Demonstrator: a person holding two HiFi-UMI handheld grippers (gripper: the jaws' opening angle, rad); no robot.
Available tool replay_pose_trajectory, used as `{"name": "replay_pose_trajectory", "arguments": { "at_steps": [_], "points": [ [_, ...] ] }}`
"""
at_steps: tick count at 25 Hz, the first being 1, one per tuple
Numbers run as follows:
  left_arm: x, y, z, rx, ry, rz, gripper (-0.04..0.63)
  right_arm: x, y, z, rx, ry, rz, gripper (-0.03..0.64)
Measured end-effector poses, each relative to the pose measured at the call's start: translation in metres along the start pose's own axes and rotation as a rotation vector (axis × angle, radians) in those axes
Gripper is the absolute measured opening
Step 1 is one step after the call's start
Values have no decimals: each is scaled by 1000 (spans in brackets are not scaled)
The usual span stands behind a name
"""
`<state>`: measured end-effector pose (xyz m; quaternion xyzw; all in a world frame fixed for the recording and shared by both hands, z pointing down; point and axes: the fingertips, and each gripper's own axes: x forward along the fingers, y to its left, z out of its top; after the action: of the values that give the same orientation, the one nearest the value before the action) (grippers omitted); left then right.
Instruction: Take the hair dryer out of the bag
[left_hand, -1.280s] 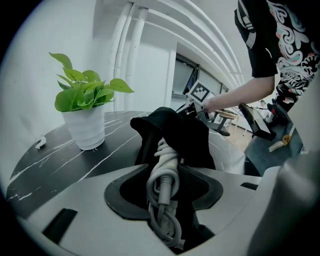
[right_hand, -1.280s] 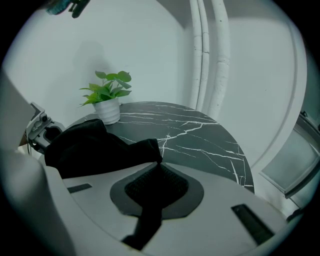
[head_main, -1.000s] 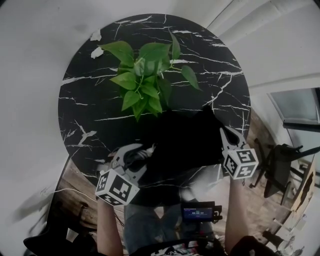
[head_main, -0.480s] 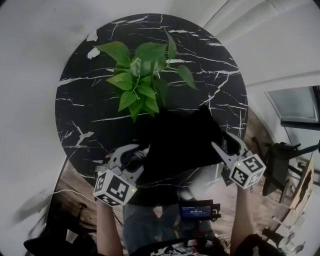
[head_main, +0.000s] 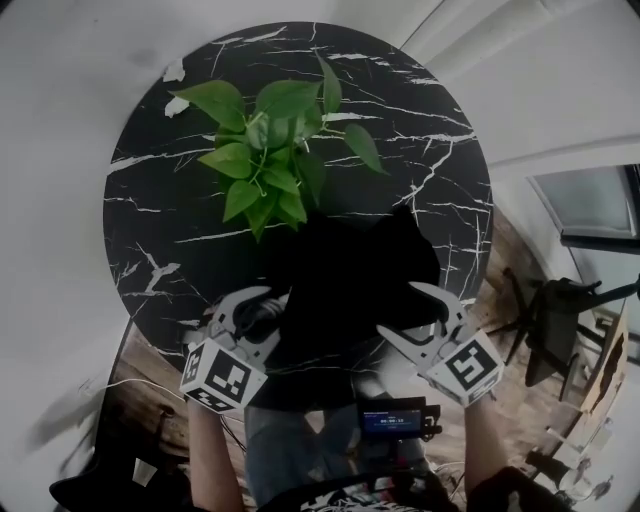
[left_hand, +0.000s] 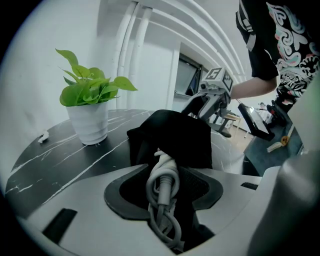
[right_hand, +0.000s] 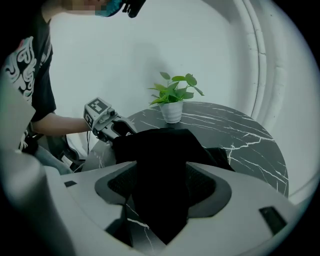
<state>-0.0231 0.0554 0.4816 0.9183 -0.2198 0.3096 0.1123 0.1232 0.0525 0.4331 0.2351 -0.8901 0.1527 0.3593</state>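
A black bag (head_main: 350, 275) lies slumped on the round black marble table (head_main: 420, 130), near its front edge. My left gripper (head_main: 275, 312) is at the bag's left end. In the left gripper view it (left_hand: 162, 172) is shut on a coiled grey cord (left_hand: 161, 185) that comes out of the bag (left_hand: 170, 135), with some black fabric beside the cord. My right gripper (head_main: 398, 310) is at the bag's front right, its jaws opening. Black bag fabric (right_hand: 160, 150) hangs between those jaws (right_hand: 162, 185), and the pads stand clear of it. The hair dryer's body is hidden.
A leafy green plant (head_main: 275, 150) in a white pot (left_hand: 90, 125) stands behind the bag on the table. Two white scraps (head_main: 175, 72) lie at the far left rim. The person's body and a small screen (head_main: 395, 420) are close below the table's near edge.
My right gripper let go, its jaws spread wide, and it swung left along the bag's front edge while rolling. The left gripper stayed put with the cord.
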Motion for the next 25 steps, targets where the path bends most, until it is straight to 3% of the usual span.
{"name": "replay_pose_trajectory", "arguments": {
  "at_steps": [4,10,12,14,17,25],
  "points": [
    [0,0,0,0,1,0,193,5,18,-19,-144,162,32,249],
    [0,0,0,-1,0,11,193,12,5,-25,-249,137,-110,247],
    [0,1,0,-1,0,13,193,14,0,-35,-289,182,-146,201],
    [0,1,0,-2,0,14,193,16,-3,-44,-290,211,-148,148],
    [0,1,0,-4,-1,14,193,17,-4,-47,-242,209,-133,138],
    [0,1,1,-3,-9,17,193,18,-9,-49,-242,222,-139,118]
  ]
}}
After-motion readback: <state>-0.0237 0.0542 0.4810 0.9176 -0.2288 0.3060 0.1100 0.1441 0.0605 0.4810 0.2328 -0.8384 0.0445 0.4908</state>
